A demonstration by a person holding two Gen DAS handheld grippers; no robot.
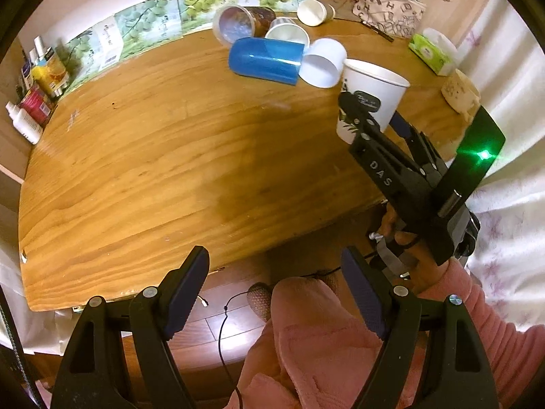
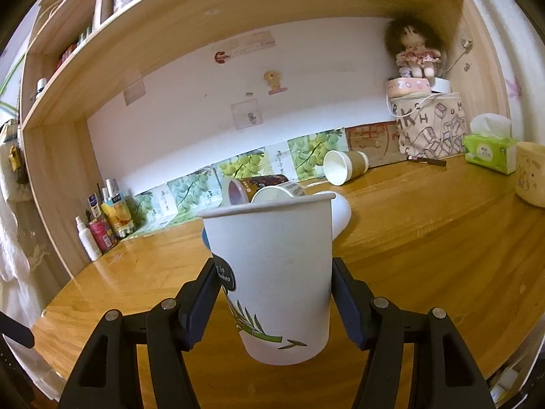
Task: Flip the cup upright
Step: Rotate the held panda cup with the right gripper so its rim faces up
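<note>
Right wrist view: your right gripper (image 2: 272,293) clamps the white paper cup (image 2: 272,272) upright at frame center, above the wooden table (image 2: 425,238). Your left gripper (image 1: 276,293), jaws wide with nothing between them, hangs low off the table's near edge, lower center.

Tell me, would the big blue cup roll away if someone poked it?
Probably. The blue cup lies on its side on the smooth wooden table, so a sideways poke could start it rolling. It likely wouldn't go far, since the white cup sits right against its mouth. It looks like light plastic, so easily moved.
</note>
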